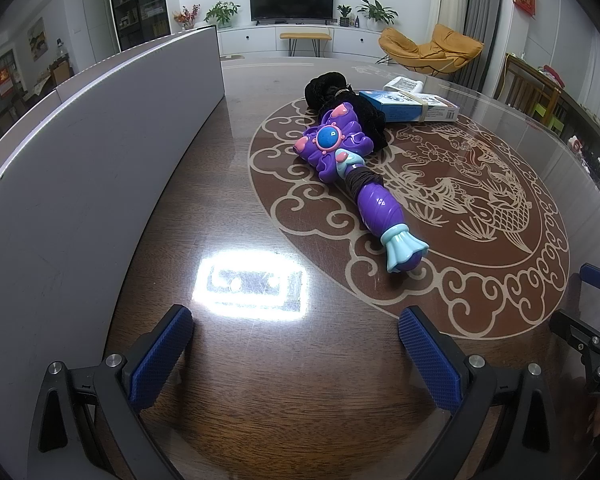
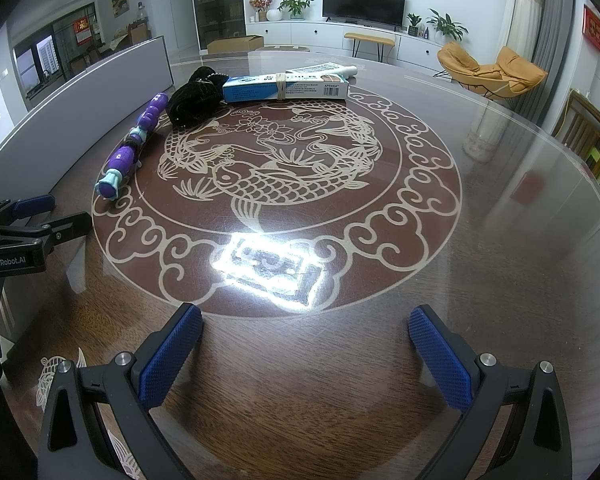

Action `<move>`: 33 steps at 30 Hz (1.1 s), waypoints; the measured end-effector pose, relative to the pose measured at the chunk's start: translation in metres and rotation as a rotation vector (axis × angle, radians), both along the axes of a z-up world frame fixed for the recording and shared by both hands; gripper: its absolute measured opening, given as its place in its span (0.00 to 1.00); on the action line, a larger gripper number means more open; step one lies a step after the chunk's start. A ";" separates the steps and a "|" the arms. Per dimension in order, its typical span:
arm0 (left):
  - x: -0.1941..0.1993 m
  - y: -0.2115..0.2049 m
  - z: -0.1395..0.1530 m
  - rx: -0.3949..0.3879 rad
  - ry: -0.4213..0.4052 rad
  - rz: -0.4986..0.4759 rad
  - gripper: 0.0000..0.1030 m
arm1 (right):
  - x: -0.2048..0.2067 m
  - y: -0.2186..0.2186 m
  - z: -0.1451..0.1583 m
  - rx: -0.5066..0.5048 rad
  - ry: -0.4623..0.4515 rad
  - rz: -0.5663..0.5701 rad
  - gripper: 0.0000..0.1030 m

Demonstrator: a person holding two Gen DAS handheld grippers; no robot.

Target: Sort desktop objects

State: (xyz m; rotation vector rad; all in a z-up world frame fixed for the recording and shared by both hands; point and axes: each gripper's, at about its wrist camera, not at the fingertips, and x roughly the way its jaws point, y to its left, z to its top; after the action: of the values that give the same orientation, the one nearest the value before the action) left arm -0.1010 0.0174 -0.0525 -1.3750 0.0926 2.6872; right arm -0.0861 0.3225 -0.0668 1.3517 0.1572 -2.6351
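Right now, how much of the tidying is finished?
Nothing looks sorted yet. The purple toy wand, black hair tie and blue box lie bunched together on the table. Left gripper and right gripper are open and empty. All sorting remains.

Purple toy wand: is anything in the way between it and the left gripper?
No. Only bare table lies between the open left gripper and the purple toy wand. The black hair tie and blue box sit behind the wand.
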 end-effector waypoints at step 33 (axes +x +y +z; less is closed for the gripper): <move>0.080 -0.001 -0.002 -0.007 -0.029 -0.080 1.00 | -0.087 -0.105 0.021 -0.190 -0.061 0.271 1.00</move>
State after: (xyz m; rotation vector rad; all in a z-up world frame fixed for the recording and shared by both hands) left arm -0.0213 0.0164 -0.0540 -1.3812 0.1510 2.6031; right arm -0.1733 0.2177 -0.0454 1.2491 0.0735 -2.3191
